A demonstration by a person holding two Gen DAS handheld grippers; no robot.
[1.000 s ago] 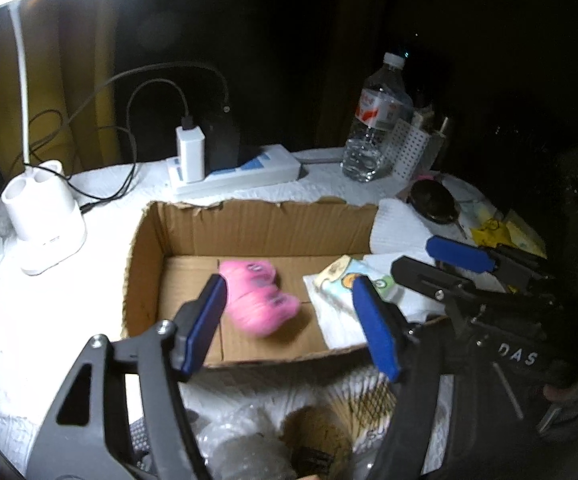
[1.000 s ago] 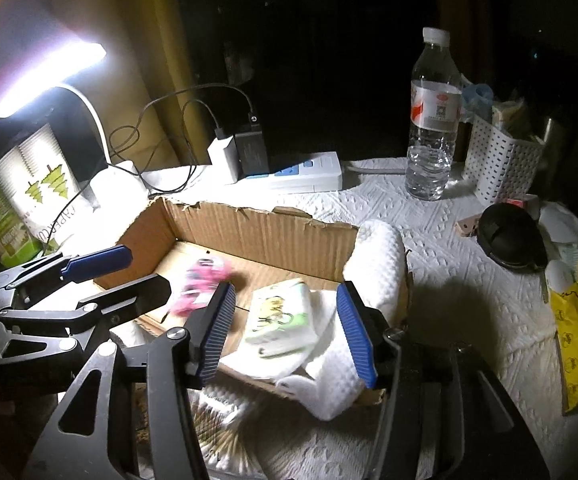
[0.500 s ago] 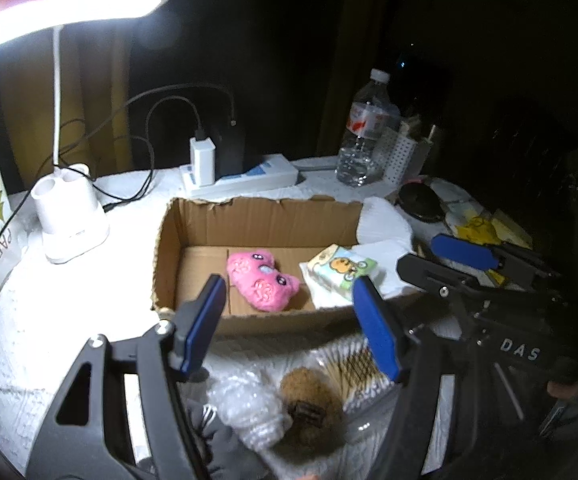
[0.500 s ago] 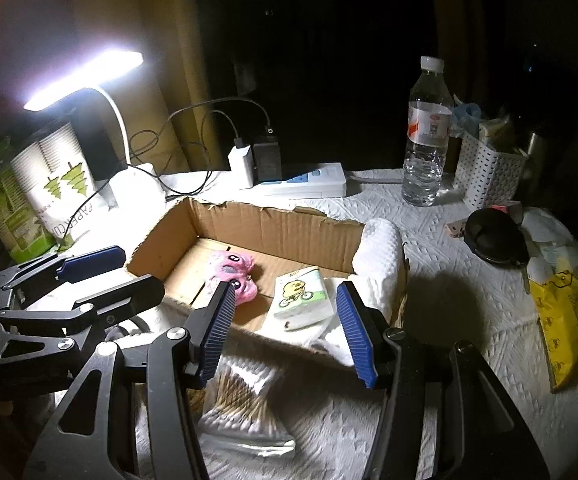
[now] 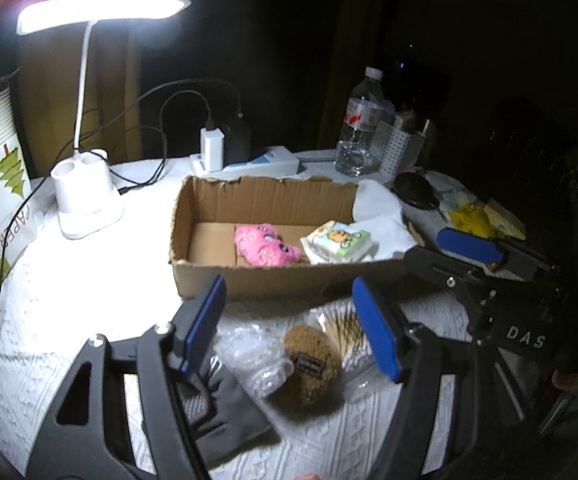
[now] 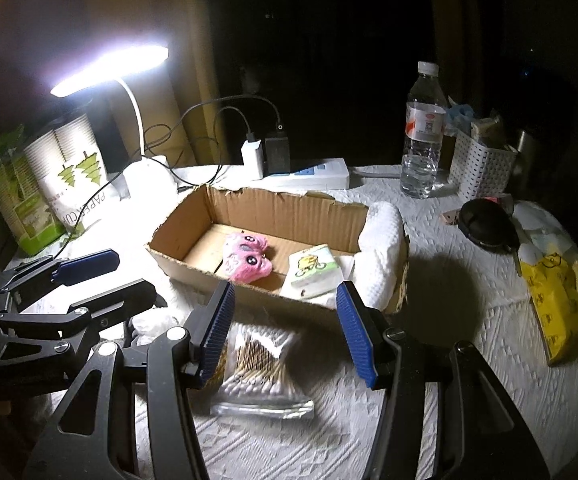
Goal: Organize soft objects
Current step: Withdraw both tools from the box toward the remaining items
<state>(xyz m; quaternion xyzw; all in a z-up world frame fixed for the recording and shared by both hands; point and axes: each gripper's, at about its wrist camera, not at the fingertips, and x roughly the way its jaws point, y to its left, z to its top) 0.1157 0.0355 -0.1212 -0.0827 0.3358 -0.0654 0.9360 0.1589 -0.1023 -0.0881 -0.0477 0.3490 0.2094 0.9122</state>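
Inside the cardboard box, near the middle of its floor, a pink plush toy lying on its side; just beside it toward the right end, a small tissue pack with a cartoon print, resting on a white towel draped over that end wall; same trio seen from the right wrist, plush, pack, towel, box. On the desk in front of the box, outside it: a brown fuzzy toy, crumpled clear plastic, a grey glove, a clear bag of cotton swabs. Above these, left gripper with jaws spread wide, holding nothing; right gripper likewise spread and empty, over the swab bag. Farther back, a lit desk lamp, power strip with chargers, water bottle, white perforated basket; at far left, a sleeve of paper cups.
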